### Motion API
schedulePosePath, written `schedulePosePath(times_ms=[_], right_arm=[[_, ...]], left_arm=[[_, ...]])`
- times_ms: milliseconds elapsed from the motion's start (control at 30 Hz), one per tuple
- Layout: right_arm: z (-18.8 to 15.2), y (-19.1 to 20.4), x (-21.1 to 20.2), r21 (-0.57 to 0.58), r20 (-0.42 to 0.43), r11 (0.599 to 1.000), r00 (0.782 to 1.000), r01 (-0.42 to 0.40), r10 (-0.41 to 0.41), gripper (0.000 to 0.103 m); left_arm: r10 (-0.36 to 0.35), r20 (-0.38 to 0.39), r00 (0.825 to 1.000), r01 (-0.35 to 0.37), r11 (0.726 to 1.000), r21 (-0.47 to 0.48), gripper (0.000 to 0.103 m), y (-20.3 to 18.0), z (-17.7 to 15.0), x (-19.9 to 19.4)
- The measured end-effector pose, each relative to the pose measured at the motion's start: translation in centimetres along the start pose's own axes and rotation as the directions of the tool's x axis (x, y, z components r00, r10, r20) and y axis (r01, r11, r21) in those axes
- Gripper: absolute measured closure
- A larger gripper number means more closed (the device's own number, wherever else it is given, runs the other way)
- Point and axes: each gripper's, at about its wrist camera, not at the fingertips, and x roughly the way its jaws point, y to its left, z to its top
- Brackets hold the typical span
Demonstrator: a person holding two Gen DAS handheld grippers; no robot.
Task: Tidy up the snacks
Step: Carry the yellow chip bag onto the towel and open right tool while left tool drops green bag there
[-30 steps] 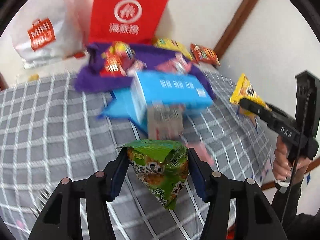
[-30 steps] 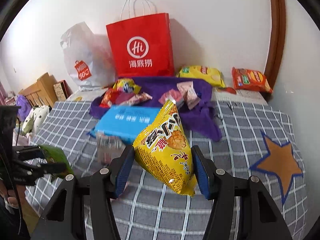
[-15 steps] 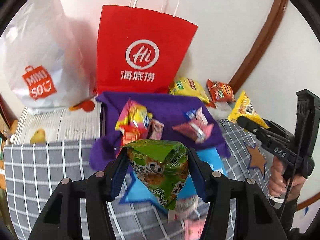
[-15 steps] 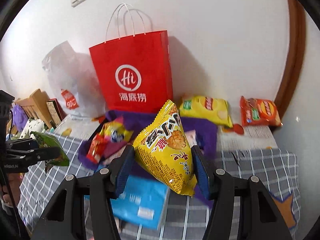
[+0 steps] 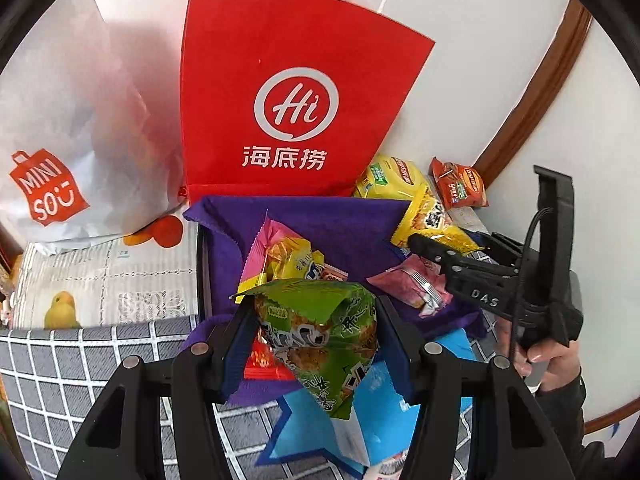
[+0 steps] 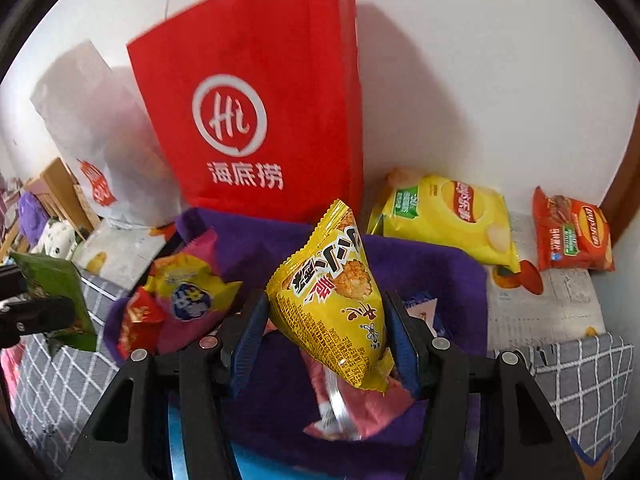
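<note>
My left gripper (image 5: 316, 344) is shut on a green snack packet (image 5: 320, 336), held above the near edge of a purple cloth bag (image 5: 340, 224). My right gripper (image 6: 326, 334) is shut on a yellow snack packet (image 6: 336, 300), over the same purple bag (image 6: 448, 276). In the left wrist view the right gripper (image 5: 436, 250) with its yellow packet (image 5: 430, 220) shows at the right. The green packet (image 6: 56, 292) appears at the left edge of the right wrist view. Several small snack packs (image 5: 288, 256) lie inside the purple bag.
A red paper bag (image 5: 288, 92) and a white plastic bag (image 5: 72, 128) stand against the wall behind. A yellow chip bag (image 6: 448, 216) and an orange one (image 6: 572, 236) lie at the back right. A blue box (image 5: 360, 420) rests on the grey checked cover (image 5: 80, 368).
Both grippers have moved forward with their packets, from over the checked cover and blue box to above the purple bag, closer to the red bag and the wall.
</note>
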Motion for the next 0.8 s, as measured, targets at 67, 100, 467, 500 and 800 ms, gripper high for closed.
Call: schedulePosePath(times_ms=[67, 100, 467, 500, 800], right_arm=[[-0.1, -0.1, 0.8, 0.000, -0.013, 1.000, 1.000, -0.003, 0.003, 0.045], [-0.1, -0.2, 1.1, 0.002, -0.020, 1.000, 1.000, -0.007, 0.007, 0.044], [-0.6, -0.7, -1.8, -0.026, -0.005, 0.999, 1.000, 0.023, -0.023, 0.036], [-0.8, -0.9, -2.5, -0.024, 0.003, 0.999, 1.000, 0.031, -0.031, 0.035], [-4.2, -1.9, -7.4, 0.005, 0.025, 0.998, 0.997, 0.069, -0.069, 0.035]], left_arm=[[-0.003, -0.005, 1.000, 0.003, 1.000, -0.004, 0.047, 0.2, 0.1, 0.5], [-0.004, -0.008, 1.000, 0.004, 1.000, -0.004, 0.047, 0.2, 0.1, 0.8], [-0.038, -0.006, 0.999, 0.038, 0.999, 0.018, 0.047, -1.6, 0.9, 2.2], [-0.043, -0.005, 0.999, 0.043, 0.999, 0.021, 0.047, -1.9, 1.0, 2.4], [-0.078, -0.057, 0.995, 0.080, 0.996, 0.028, 0.046, -4.0, 1.1, 6.0]])
